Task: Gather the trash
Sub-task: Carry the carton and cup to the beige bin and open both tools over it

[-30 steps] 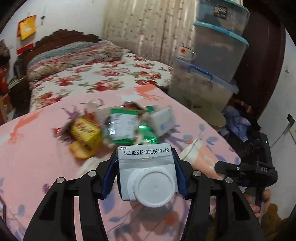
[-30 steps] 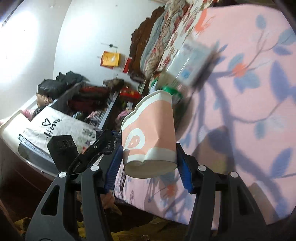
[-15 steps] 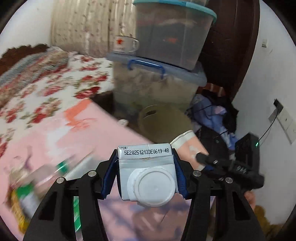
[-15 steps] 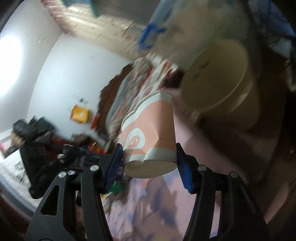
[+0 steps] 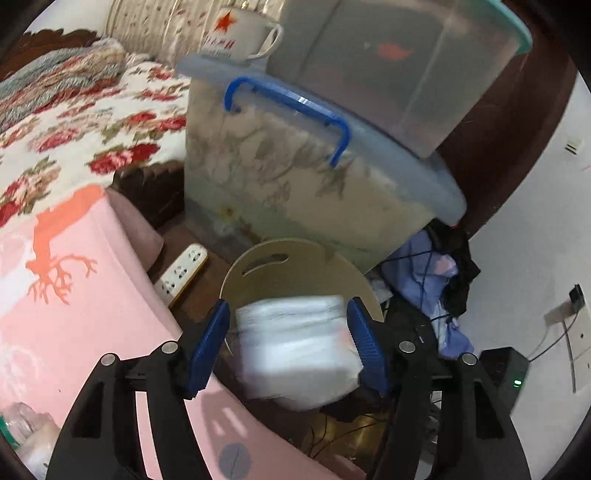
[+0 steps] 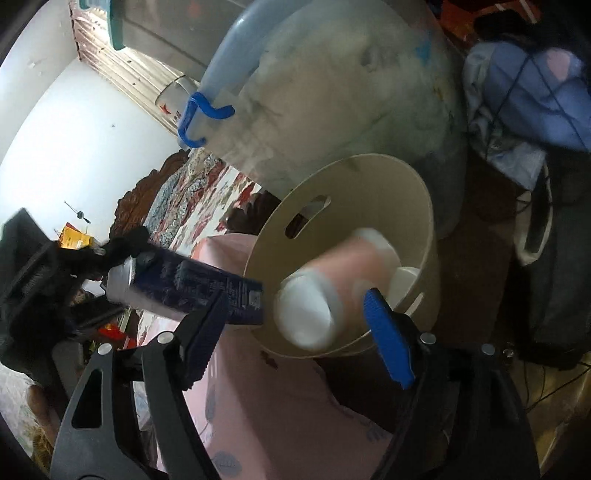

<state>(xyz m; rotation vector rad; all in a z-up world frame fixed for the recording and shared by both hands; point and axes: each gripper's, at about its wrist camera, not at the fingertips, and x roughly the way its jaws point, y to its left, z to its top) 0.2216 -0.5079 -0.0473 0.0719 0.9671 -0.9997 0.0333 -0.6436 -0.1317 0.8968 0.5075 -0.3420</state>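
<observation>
A beige round bin (image 5: 306,269) stands on the floor between the bed and the storage boxes. My left gripper (image 5: 288,343) hovers over its near rim with its jaws opening. The white-capped milk carton (image 5: 295,350) is a blur between them, with a gap at each blue pad. In the right wrist view the bin (image 6: 369,192) lies just ahead. My right gripper (image 6: 295,332) is opening above it. The pink paper cup (image 6: 332,288) is blurred and dropping into the bin, clear of the pads. The dark blue carton (image 6: 199,291) shows at the left.
Stacked plastic storage boxes (image 5: 295,184) rise right behind the bin, with a mug (image 5: 236,33) on one lid. A power strip (image 5: 181,273) lies on the floor by the pink bed sheet (image 5: 74,314). Clothes and cables (image 5: 432,273) are heaped to the right. More trash (image 5: 22,424) lies on the bed.
Both grippers swung from the trash pile on the bed to over the beige bin. Both sets of jaws have spread, and the carton and the cup have come loose.
</observation>
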